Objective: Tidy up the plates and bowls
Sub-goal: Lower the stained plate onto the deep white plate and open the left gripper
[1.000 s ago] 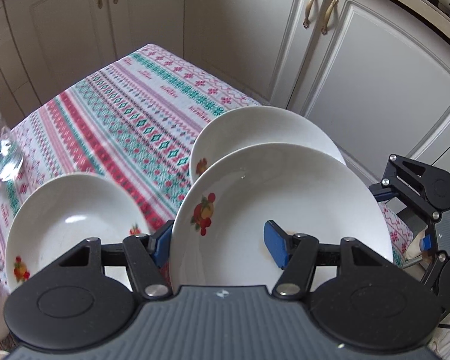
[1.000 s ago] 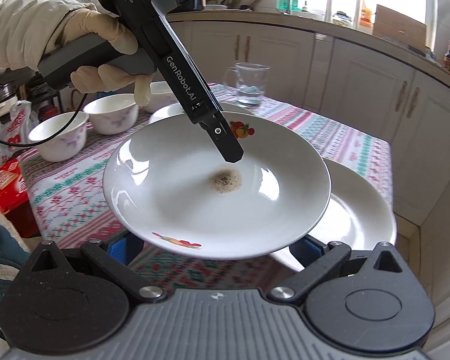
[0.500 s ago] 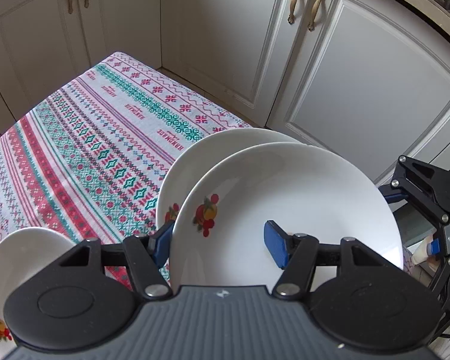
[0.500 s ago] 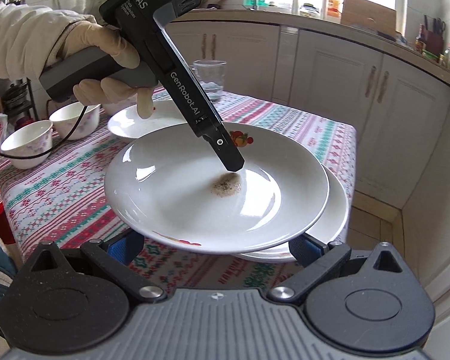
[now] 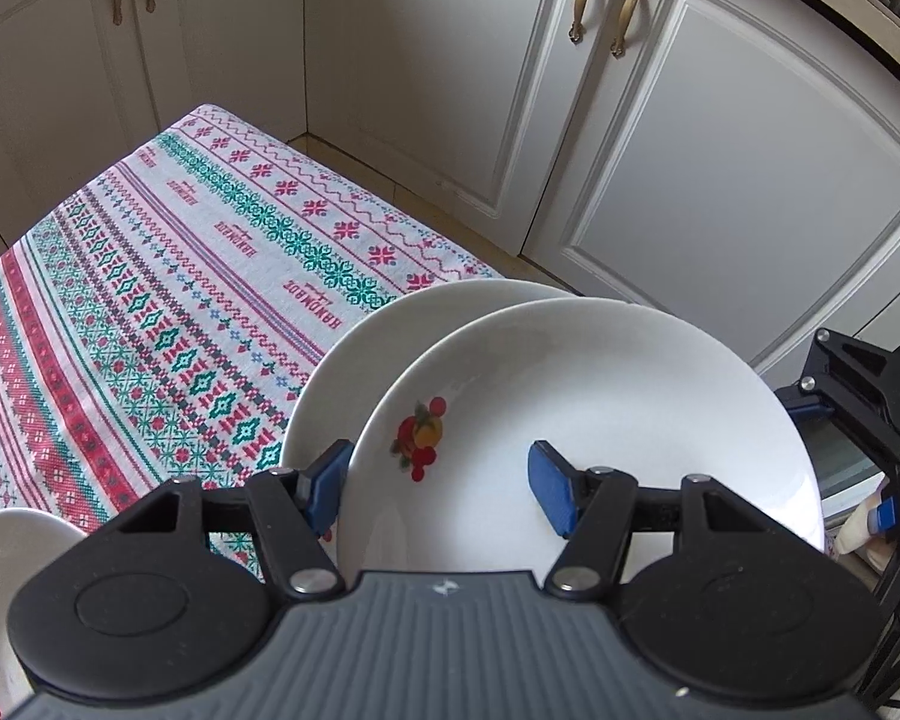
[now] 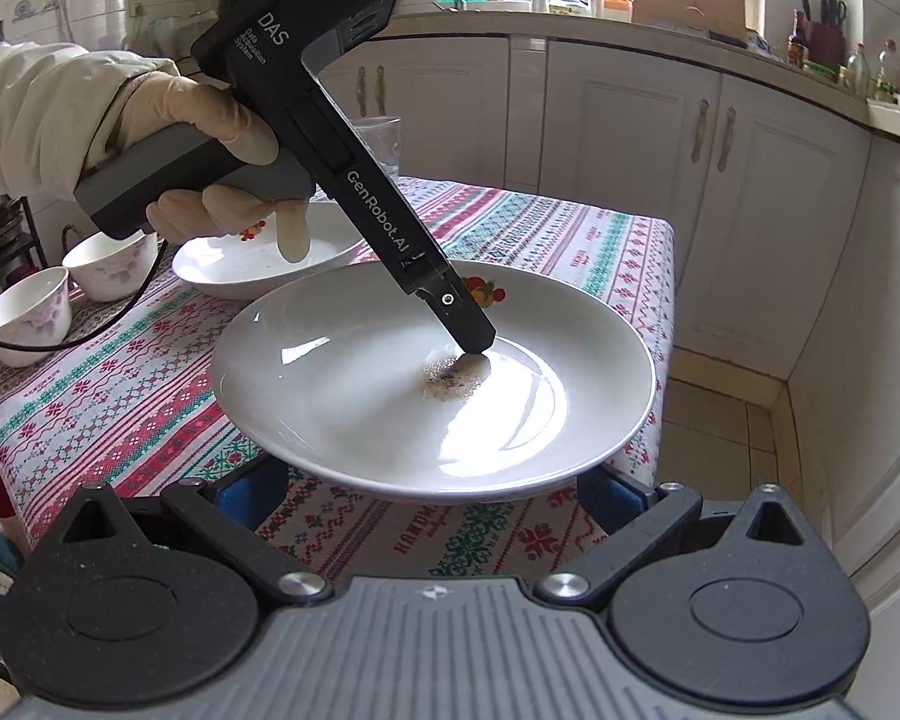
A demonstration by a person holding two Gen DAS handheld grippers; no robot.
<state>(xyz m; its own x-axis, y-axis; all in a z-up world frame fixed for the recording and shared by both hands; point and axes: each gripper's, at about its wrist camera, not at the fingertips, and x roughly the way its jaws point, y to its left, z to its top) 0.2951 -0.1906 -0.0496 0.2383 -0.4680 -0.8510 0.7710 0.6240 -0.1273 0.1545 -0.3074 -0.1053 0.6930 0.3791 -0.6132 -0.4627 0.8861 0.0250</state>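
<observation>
A white plate (image 5: 600,420) with a fruit print is pinched at its rim by the left hand-held gripper (image 5: 441,483), one blue pad on the plate's upper face and the other under its edge. In the right wrist view this gripper's upper finger rests near a brown speckled smear (image 6: 450,378) at the plate's centre, and a gloved hand (image 6: 210,144) holds its handle. The held plate sits just above a second white plate (image 5: 390,348), overlapping most of it; whether the two touch cannot be told. The second plate lies on the table (image 5: 150,300), which has a red and green patterned cloth, near the corner closest to the cream cabinets (image 5: 720,150).

The right hand-held gripper (image 6: 438,495) has its blue pads spread wide, just below the near edge of the held plate, pinching nothing.

Beyond the held plate, toward the gloved hand, lies a third plate (image 6: 258,264). Beside that are two small floral bowls (image 6: 66,294). A clear glass (image 6: 381,144) stands behind the left gripper.
</observation>
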